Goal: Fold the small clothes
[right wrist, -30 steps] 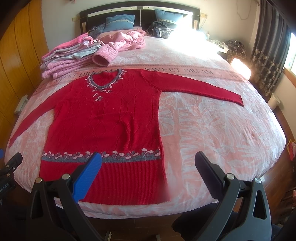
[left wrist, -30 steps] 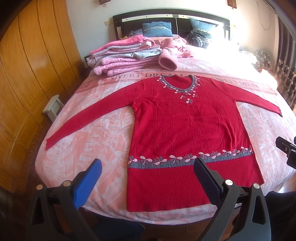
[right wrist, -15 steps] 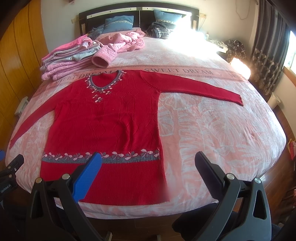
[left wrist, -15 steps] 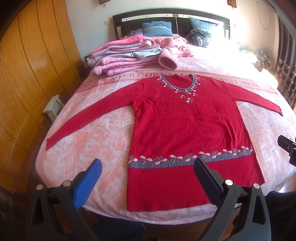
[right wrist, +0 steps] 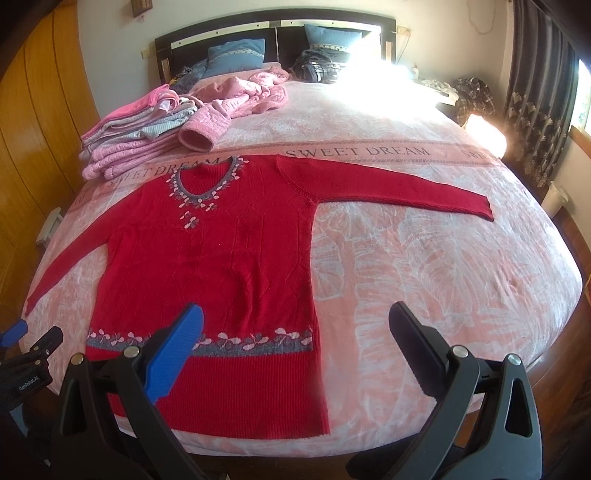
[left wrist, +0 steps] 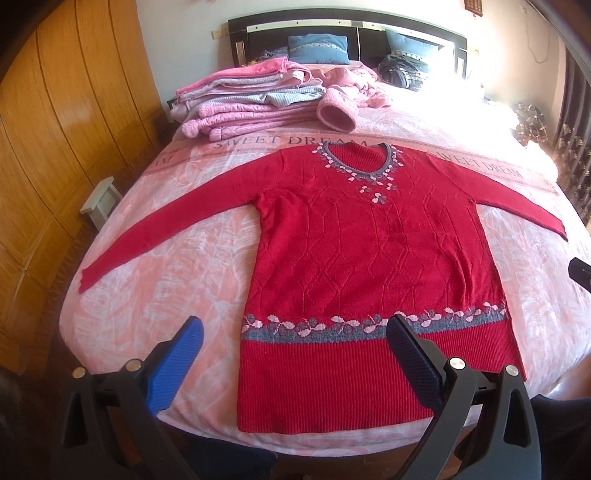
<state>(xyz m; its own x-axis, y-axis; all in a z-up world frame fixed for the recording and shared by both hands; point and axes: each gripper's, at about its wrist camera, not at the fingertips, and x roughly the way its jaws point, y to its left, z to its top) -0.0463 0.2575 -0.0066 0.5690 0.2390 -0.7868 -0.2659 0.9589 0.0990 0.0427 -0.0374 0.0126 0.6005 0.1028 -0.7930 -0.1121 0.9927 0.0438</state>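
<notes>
Sweater: the red knitted sweater (left wrist: 373,266) lies flat on the near part of the pink bed cover (right wrist: 424,280), sleeves out.
Claws: left gripper (left wrist: 295,343) and right gripper (right wrist: 295,332) are wide apart, holding nothing.
Done: pink folded clothes pile (left wrist: 240,99) far left.
Left: all the folding.

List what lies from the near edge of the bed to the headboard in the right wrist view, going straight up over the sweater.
Ribbed red hem → grey floral band → red knit sweater body → grey flowered neckline → rolled pink knit sleeve cuff → crumpled pink garment → blue pillow → dark headboard.
</notes>
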